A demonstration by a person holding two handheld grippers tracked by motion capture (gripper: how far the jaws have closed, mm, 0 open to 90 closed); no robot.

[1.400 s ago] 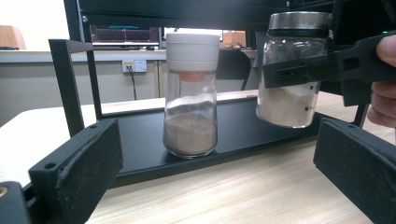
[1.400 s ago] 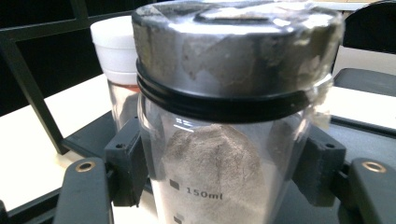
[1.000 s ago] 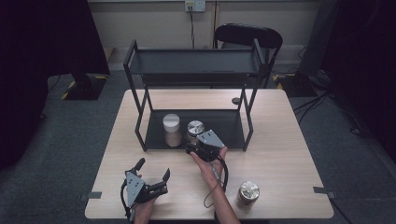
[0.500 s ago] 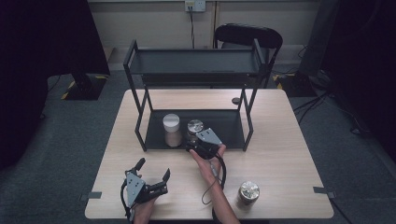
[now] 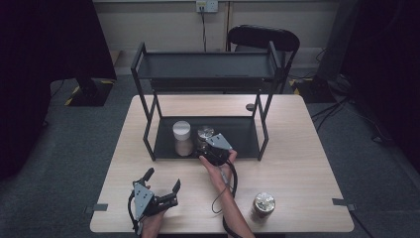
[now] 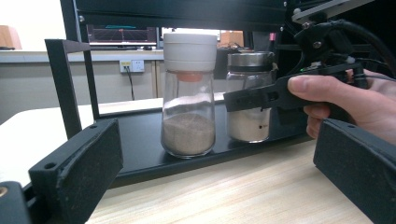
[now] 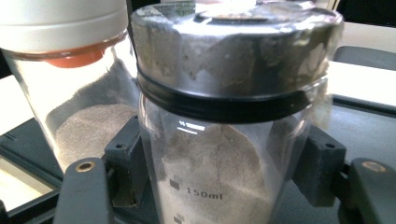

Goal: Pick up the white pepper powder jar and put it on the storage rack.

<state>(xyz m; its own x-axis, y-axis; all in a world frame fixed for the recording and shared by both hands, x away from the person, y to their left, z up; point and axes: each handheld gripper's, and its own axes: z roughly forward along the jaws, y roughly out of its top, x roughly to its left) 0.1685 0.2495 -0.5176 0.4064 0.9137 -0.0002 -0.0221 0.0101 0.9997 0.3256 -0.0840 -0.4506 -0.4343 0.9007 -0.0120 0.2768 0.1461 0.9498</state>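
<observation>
The metal-lidded glass jar of pale powder stands on the lower shelf of the black rack, just beside a white-capped jar, apparently so the two sit in a row. The right gripper reaches in from the rack's open front with its jaws on either side of the glass below the lid; whether they clamp it or have let go I cannot tell. The left gripper rests open on the table in front of the rack, idle. A third jar waits near the table's front edge.
</observation>
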